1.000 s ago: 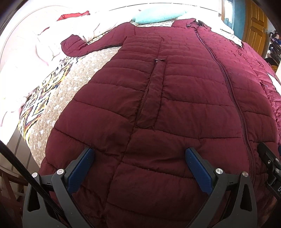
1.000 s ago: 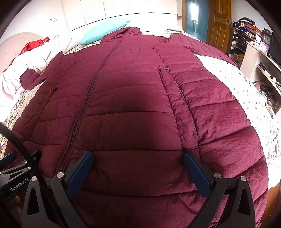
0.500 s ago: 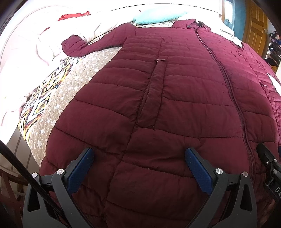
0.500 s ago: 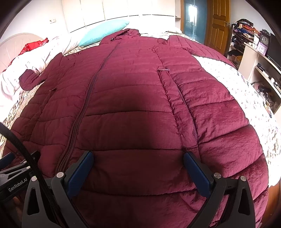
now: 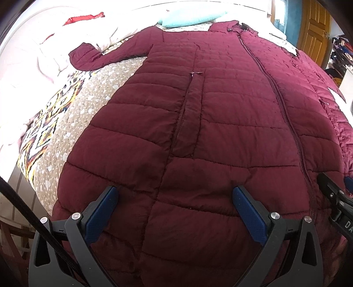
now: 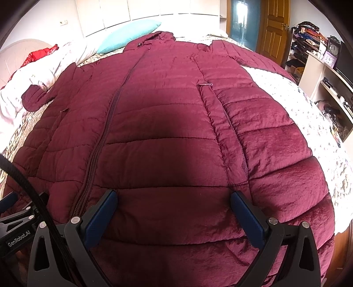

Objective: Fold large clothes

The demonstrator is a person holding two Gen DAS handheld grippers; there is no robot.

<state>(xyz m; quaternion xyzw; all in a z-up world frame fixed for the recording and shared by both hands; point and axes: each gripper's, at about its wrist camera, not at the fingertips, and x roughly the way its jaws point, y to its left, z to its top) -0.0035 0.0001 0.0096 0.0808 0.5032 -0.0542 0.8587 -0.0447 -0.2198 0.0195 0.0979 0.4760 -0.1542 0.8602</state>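
coat first, the big maroon quilted one, spread face up and zipped along the bed, collar up by the teal pillow and hem nearest me; almost nothing has changed over the last second, both views having only crept a touch closer to the hem, which i read as the fold not yet begun and my hands settling in for the first grab; one sleeve lies out to the left across the patterned bedspread, the other sleeve out to the right, so i judge those want bringing in before the body is doubled; my left gripper hovers over the lower left panel with fingers spread wide and nothing between them; my right gripper hangs likewise over the lower right panel, released and empty; as for containers, only the open shelves by the far wall, holding a clock and small clutter too small to name.
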